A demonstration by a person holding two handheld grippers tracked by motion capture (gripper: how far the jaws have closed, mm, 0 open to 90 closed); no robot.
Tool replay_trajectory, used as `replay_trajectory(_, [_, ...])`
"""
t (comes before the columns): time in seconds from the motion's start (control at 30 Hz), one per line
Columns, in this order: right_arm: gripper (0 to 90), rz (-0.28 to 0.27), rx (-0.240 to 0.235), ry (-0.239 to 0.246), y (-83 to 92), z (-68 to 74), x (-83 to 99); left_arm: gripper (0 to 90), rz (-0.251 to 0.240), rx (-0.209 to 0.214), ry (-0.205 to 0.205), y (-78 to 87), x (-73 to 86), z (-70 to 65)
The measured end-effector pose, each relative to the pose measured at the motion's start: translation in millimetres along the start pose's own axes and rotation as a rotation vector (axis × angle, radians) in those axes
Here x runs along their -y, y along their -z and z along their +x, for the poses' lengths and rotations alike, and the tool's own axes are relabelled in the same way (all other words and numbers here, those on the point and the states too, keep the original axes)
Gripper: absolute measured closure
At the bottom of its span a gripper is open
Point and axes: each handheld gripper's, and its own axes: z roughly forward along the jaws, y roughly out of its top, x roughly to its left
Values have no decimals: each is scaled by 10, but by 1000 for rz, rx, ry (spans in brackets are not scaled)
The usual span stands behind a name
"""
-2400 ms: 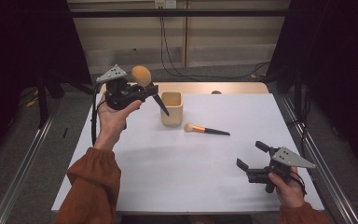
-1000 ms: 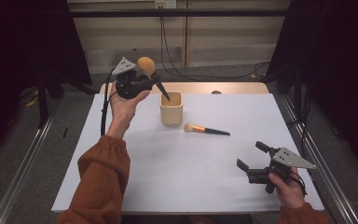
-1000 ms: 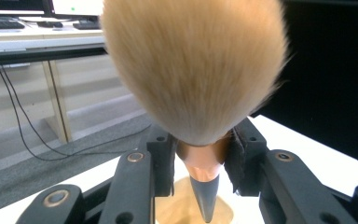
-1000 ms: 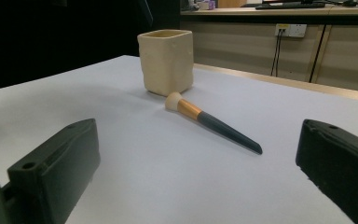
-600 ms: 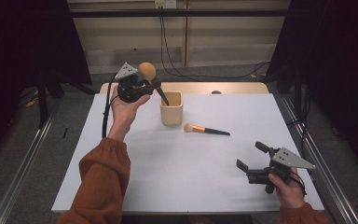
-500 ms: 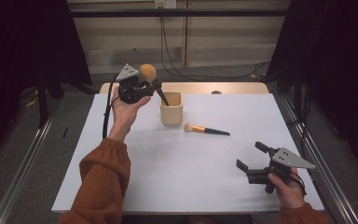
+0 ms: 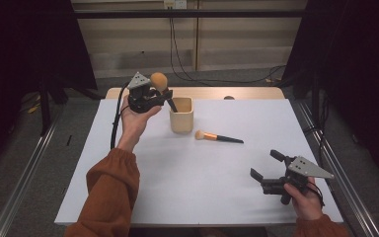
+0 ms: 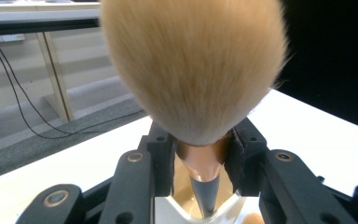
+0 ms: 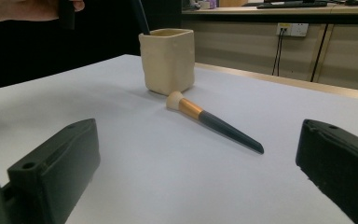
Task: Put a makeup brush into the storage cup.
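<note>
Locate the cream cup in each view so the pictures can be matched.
High view: cream cup at table centre-back, right of the left hand-held gripper.
Left gripper view: its rim at the bottom, under the held brush.
Right gripper view: upper middle.
Shared landmark: the lying brush beside it.

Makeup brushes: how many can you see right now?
2. A large brush is clamped in the left gripper, bristles up, its handle tip entering the beige cup. A small brush lies flat on the table beside the cup. The cup's inside may hide more.

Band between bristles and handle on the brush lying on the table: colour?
Copper-orange band; clearest in the right gripper view.
</note>
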Motion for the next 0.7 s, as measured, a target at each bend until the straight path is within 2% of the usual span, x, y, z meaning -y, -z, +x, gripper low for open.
replay_trajectory(0.27, [0,2,0,4,-5,1,3,663,13,-1,8,-32,93,7])
replay_trajectory(0.7, [0,3,-2,7,-5,5,9,663,29,6,-11,-129,170,-25])
